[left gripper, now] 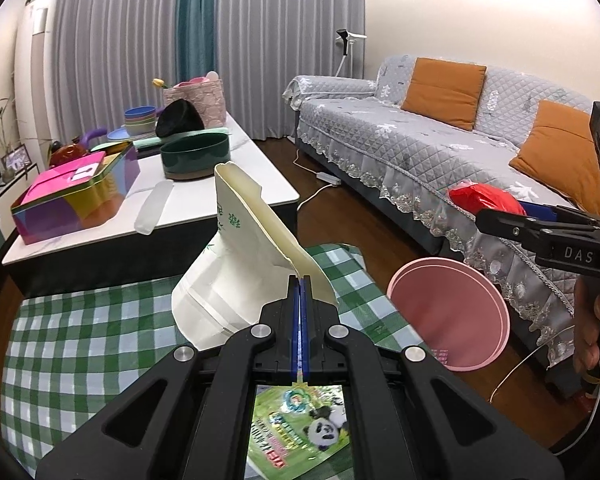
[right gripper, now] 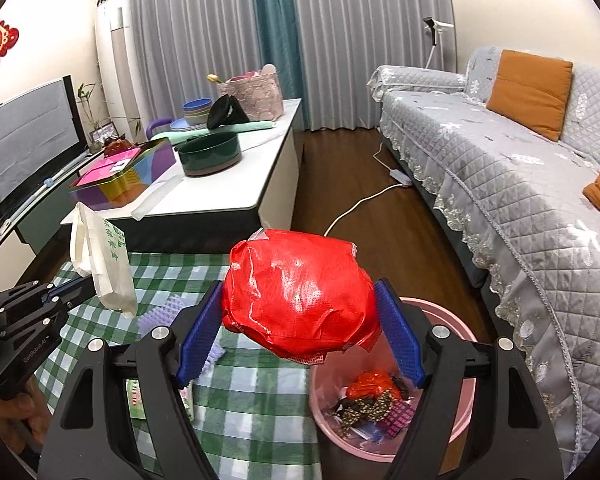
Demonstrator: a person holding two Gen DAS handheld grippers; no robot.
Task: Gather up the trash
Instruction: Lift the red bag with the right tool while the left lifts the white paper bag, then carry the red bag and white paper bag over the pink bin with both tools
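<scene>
The right gripper (right gripper: pixel 300 328) has its fingers clamped on a crumpled red bag (right gripper: pixel 300 284), held up with the pink bin (right gripper: pixel 456 444) just below and beyond the fingertips. The left gripper (left gripper: pixel 300 280) has its fingers pressed together on the edge of a white paper bag (left gripper: pixel 240 248) above the checked cloth (left gripper: pixel 80 344). This looks like the drop-off step: the red bag needs carrying over the bin's mouth and releasing, then the paper bag.

Black two-finger tongs with blue pads, one pair in each bare hand.

The left tongs (left gripper: pixel 300 280) and the right tongs (right gripper: pixel 300 320) have matte black linkage arms with silver round screws and ribbed blue pads (right gripper: pixel 398 332). White lettering marks the bodies: "DAS", "GenRobot.AI". A thin white cable hangs below the right hand (left gripper: pixel 598 328).
</scene>
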